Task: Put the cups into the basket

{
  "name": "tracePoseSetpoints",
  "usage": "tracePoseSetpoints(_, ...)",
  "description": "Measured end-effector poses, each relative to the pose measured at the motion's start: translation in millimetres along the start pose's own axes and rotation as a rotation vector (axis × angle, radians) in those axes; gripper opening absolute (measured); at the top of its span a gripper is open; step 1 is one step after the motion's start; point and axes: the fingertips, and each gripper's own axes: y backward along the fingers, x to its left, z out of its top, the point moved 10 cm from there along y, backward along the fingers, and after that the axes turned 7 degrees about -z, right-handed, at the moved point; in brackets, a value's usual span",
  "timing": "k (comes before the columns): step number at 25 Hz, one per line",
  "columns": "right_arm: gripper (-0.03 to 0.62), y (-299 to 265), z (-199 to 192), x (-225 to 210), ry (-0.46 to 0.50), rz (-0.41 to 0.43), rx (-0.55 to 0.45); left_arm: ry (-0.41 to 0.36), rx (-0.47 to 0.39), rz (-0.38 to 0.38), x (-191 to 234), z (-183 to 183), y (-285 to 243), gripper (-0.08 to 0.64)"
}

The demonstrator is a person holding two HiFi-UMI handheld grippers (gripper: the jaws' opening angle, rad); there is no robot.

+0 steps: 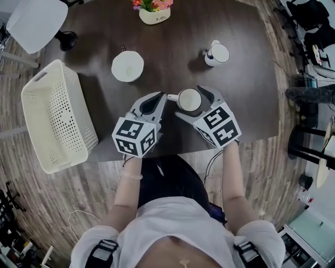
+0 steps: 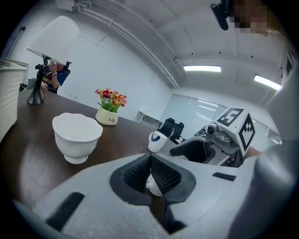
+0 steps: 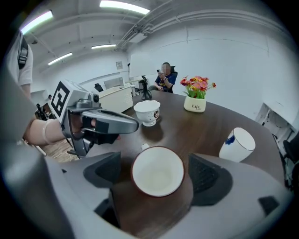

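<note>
Right gripper (image 3: 159,173) jaws wide, straddling the cup (image 1: 189,99) on the counter (image 1: 172,52), pads clear; left gripper (image 2: 150,161) jaws closed beside its handle.

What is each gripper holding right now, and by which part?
Left gripper pinches the brown-rimmed cup by its white handle. Right gripper holds nothing: its fingers stand apart on either side of the cup's body, with gaps showing.

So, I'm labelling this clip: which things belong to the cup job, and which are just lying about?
Job: brown-rimmed cup, scalloped white cup, blue-marked mug, basket.
Lying about: flower pot, lamp.
</note>
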Motion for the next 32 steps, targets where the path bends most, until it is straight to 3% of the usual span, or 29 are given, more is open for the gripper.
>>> tracePoseSetpoints(10,0.426,-29,1,-7,0.182,0.113,0.187,0.026,-0.027,0.031,4,-3,-2,0.012)
tracePoseSetpoints(22,0.423,-43,-1,-2,0.231,0.175,0.301,0.037,-0.018,0.03,8,-7,-8,0.012)
tracePoseSetpoints(32,0.423,-42,-3,-3,0.219,0.163,0.274,0.04,-0.013,0.014,5,-9,-9,0.012)
